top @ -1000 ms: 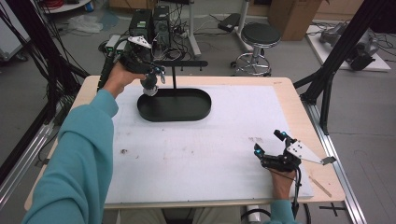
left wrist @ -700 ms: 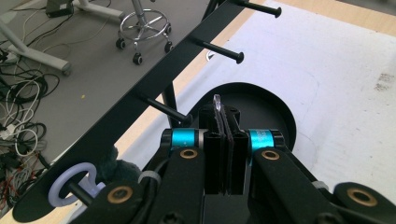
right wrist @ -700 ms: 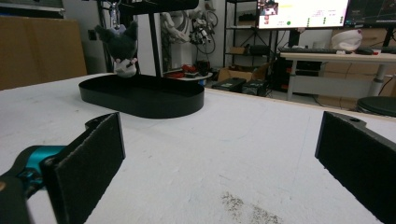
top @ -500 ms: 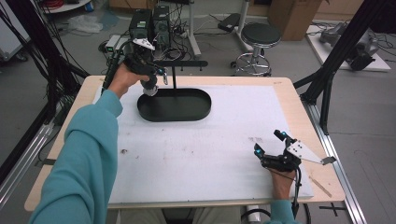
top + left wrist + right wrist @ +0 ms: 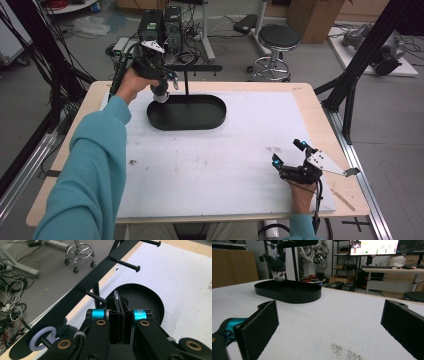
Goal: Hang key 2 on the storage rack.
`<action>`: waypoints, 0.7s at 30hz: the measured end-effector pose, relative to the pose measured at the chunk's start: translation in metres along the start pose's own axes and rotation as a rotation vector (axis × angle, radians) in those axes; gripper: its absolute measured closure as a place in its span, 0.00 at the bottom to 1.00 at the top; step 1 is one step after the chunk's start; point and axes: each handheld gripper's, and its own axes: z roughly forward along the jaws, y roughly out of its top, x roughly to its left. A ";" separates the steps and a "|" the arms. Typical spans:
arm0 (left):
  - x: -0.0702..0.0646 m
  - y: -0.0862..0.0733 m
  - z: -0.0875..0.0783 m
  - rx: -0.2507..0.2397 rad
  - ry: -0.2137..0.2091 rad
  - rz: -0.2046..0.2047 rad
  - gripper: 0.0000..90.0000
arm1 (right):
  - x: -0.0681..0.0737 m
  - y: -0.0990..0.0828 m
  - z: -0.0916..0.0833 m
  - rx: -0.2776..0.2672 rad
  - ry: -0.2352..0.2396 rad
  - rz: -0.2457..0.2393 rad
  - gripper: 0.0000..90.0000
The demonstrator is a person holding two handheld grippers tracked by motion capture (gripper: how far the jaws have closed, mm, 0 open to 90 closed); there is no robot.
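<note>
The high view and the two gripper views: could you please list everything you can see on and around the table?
Black oval tray: one, black, far left part of the table, base of the rack.
Black metal rack bar with pegs: one, black, on a post above the tray.
Dark grey plush toy: one, grey and white, hanging under the bar's left end.
White plastic ring: one, white, over a peg at the bar's end.
White table mat: one, white, covering the wooden table.
Round stool: one, black, on the floor beyond the table.
Left gripper: one, black, shut on a thin clear piece, at the bar.
Right gripper: one, black, open, resting near right.
</note>
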 end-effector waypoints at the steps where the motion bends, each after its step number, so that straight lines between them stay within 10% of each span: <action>1: 0.001 0.000 0.000 0.006 0.005 0.001 0.98 | 0.000 0.000 0.000 0.000 0.000 0.000 0.01; 21: 0.010 -0.002 0.003 -0.014 0.029 -0.023 0.98 | 0.000 0.000 0.000 0.001 -0.001 -0.002 0.01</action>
